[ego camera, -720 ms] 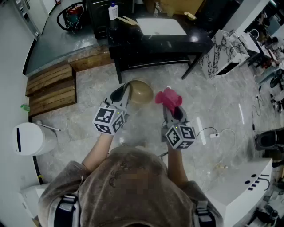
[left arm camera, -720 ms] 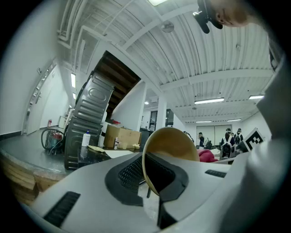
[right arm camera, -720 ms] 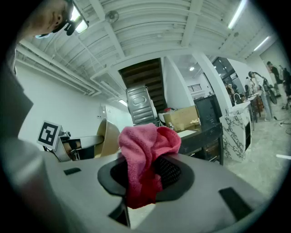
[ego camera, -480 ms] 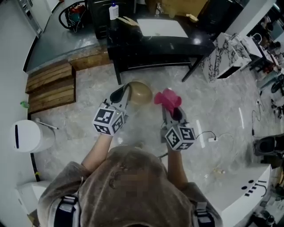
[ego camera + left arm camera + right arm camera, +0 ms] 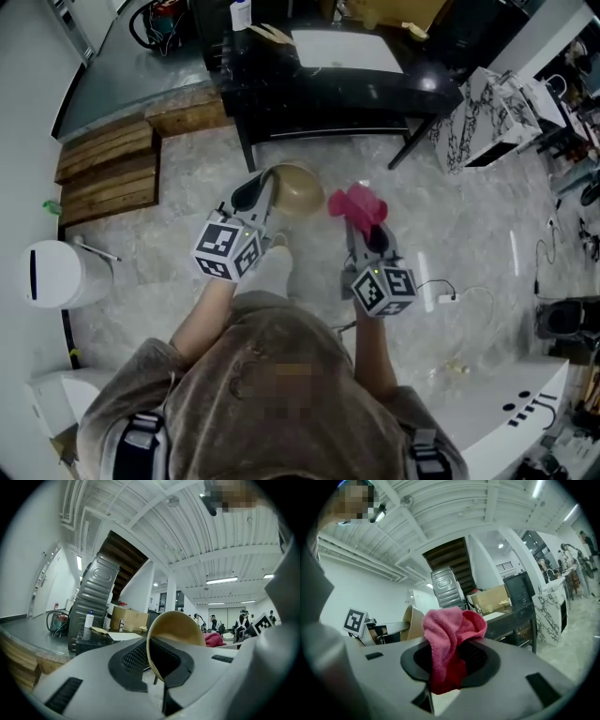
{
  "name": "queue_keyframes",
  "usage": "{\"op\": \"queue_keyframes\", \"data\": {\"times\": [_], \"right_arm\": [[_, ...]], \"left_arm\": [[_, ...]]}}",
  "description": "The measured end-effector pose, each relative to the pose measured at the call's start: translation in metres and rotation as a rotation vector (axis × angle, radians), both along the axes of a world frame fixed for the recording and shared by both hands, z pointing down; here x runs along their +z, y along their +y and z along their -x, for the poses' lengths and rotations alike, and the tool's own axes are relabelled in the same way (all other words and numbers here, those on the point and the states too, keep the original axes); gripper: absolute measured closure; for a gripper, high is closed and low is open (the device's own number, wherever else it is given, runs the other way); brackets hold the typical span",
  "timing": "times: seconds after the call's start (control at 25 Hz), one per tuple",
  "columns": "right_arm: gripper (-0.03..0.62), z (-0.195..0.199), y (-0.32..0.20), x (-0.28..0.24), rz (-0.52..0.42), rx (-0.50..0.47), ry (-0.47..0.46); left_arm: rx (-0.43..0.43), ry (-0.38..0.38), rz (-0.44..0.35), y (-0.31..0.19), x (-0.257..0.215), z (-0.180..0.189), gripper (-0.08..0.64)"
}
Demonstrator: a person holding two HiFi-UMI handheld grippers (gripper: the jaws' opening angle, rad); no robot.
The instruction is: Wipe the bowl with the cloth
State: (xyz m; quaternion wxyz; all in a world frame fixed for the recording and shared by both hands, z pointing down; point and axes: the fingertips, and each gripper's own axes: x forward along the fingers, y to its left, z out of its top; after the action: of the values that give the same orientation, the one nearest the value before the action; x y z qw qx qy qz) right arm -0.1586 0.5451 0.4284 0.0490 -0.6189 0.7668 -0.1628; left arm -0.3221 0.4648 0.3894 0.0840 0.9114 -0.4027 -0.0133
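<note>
pale marbled floor (image 5: 450,234) spreads under a standing person, with a black bench (image 5: 328,89) ahead carrying a white sheet (image 5: 342,52) and a bottle (image 5: 242,14). wooden pallets (image 5: 108,173) and a white bin (image 5: 56,274) lie off to the left. held in the air over the floor, the left hand-held gripper (image 5: 265,192) is clenched on the rim of the tan bowl (image 5: 298,190). the bowl is tipped on its side, rim standing roughly upright, its hollow turned back toward that gripper's camera and to the right. the right hand-held gripper (image 5: 361,230) is grasping the pink cloth (image 5: 356,206), which bunches up out of the jaws and points forward. bowl and cloth sit just beside each other, not touching. the bench legs stand beyond both.
</note>
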Motion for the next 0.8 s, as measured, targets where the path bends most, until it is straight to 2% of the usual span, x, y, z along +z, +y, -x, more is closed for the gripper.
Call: {"op": "queue_keyframes", "data": {"times": [0.4,0.8], "right_arm": [[0.482,-0.049,-0.055,0.011,0.016,0.030,-0.003],[0.482,-0.092,-0.159,0.012,0.028,0.023,-0.007]], "left_arm": [[0.018,0.015,-0.003,-0.065,0.006,-0.051,0.543],[0.032,0.021,0.009,-0.173,0.002,-0.102,0.543]]}}
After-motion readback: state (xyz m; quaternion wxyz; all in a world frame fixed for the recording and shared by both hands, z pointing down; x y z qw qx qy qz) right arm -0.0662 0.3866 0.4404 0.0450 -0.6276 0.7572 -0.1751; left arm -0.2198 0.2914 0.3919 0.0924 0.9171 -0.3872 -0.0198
